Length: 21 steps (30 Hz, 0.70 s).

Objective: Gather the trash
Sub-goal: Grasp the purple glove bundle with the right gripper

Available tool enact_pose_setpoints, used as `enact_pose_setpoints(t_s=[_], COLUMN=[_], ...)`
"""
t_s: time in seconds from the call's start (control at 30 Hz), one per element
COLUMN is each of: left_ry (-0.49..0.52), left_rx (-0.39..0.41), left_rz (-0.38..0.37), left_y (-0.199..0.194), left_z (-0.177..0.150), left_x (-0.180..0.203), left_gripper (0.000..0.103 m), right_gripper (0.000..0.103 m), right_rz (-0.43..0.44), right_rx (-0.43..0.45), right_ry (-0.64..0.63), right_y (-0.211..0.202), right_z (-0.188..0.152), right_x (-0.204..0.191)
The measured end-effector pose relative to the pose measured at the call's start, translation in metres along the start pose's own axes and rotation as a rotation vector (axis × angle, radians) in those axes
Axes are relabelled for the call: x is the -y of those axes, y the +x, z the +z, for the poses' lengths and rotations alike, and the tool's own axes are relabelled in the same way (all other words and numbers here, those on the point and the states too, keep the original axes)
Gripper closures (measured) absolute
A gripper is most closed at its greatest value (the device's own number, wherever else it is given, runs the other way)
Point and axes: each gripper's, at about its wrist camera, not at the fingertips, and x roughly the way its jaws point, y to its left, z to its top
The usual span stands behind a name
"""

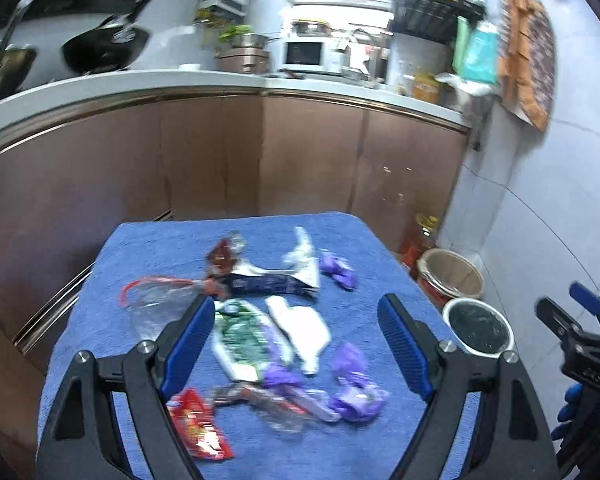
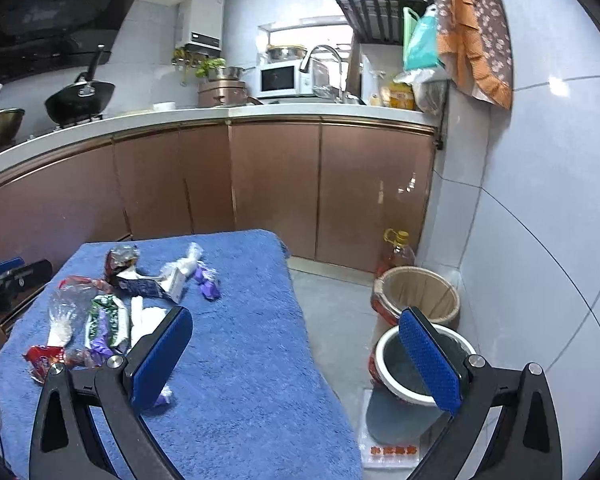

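Several pieces of trash lie on a blue towel (image 1: pixel 260 456) over a small table: a red wrapper (image 1: pixel 200 424), a green wrapper (image 1: pixel 240 336), a white wrapper (image 1: pixel 300 328), crumpled purple wrappers (image 1: pixel 354 384), a clear zip bag (image 1: pixel 156 300) and a dark packet (image 1: pixel 264 282). My left gripper (image 1: pixel 298 344) hangs open above the green and white wrappers, holding nothing. My right gripper (image 2: pixel 296 360) is open and empty over the table's right edge. A white-rimmed bin with a black liner (image 2: pixel 392 364) stands on the floor behind its right finger. The same trash (image 2: pixel 108 320) lies left of it.
A tan bin (image 2: pixel 420 292) and an oil bottle (image 2: pixel 396 256) stand in the corner by the tiled wall. Brown cabinets (image 2: pixel 276 188) run behind the table, with a wok (image 2: pixel 80 100) and a microwave (image 2: pixel 284 78) on the counter. Bare floor (image 2: pixel 332 312) separates table and bins.
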Motion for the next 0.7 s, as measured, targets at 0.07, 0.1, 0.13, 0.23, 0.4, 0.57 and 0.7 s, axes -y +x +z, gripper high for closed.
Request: enact_pose_setpoints(t_s=[0.07, 0.1, 0.13, 0.23, 0.4, 0.57, 0.7], left_ry=[-0.021, -0.042, -0.057, -0.088, -0.174, -0.261, -0.249], left_rx=[-0.003, -0.007, -0.010, -0.028, -0.092, -0.164, -0.202], left_rz=[0.034, 0.054, 0.065, 0.107, 0.122, 0.133, 0.110], left_y=[-0.001, -0.002, -0.003, -0.004, 0.005, 0.023, 0.042], left_z=[0.003, 0.005, 0.006, 0.006, -0.004, -0.018, -0.023], left_x=[-0.020, -0.036, -0.046, -0.079, -0.131, -0.176, -0.180], left_gripper=[0.020, 0.020, 0.020, 0.020, 0.020, 0.022, 0.022], right_gripper=[0.000, 0.000, 0.000, 0.000, 0.004, 0.044, 0.050], right_rz=[0.042, 0.069, 0.096, 0.254, 0.410, 0.481, 0.513], right_rx=[-0.014, -0.027, -0.039, -0.106, -0.224, -0.319, -0.375], right_ry=[-0.017, -0.026, -0.032, -0.045, -0.042, -0.044, -0.056], right_y=[0.003, 0.005, 0.008, 0.020, 0.045, 0.072, 0.093], right_z=[0.001, 0.001, 0.001, -0.005, -0.012, -0.019, -0.024], right_x=[-0.006, -0.010, -0.013, -0.026, -0.043, -0.057, -0.067])
